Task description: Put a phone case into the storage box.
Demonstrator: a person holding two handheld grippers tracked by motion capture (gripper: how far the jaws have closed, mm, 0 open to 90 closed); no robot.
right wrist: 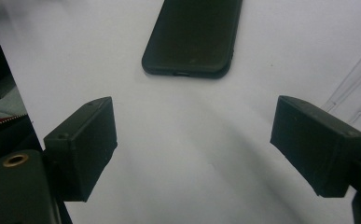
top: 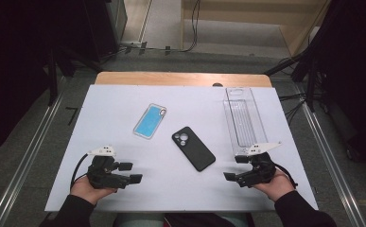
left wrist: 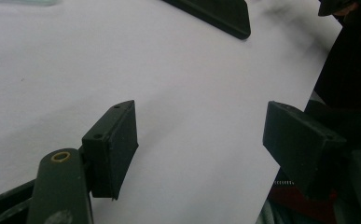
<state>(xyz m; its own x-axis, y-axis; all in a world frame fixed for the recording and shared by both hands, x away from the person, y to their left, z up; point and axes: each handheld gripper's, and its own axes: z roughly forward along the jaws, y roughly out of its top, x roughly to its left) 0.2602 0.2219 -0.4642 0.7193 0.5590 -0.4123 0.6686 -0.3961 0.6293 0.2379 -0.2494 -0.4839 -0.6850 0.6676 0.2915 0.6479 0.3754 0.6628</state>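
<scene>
Both hands parked at the near edge of the white table, nothing in hand. My left gripper sits at about 8 o'clock from table centre, my right gripper at about 4 o'clock. Both point inward toward the middle, so the work lies between them.

Jaw state: both stand wide apart with only bare white surface in the gap. Neither touches or holds anything. The left gripper view and the right gripper view both confirm it.

Thing in play: the black phone, lying flat near table centre, at roughly 2 o'clock from my left gripper and 10 o'clock from my right. It lies on a diagonal, camera end toward 11 o'clock, far from me, and bottom end toward 5 o'clock. It's back-up with the lens cluster visible, in a matte black shell with rounded corners. In the right gripper view its bottom edge with the port faces me at 12 o'clock, well apart from the jaws.

Also laid out: a blue phone case at 10 o'clock from the phone, and a clear plastic tray at 2 o'clock, running lengthwise away from me, its near end just beside my right gripper.

My read: the parts are spread apart so each can be picked cleanly. The right gripper has the straighter approach to the phone.
</scene>
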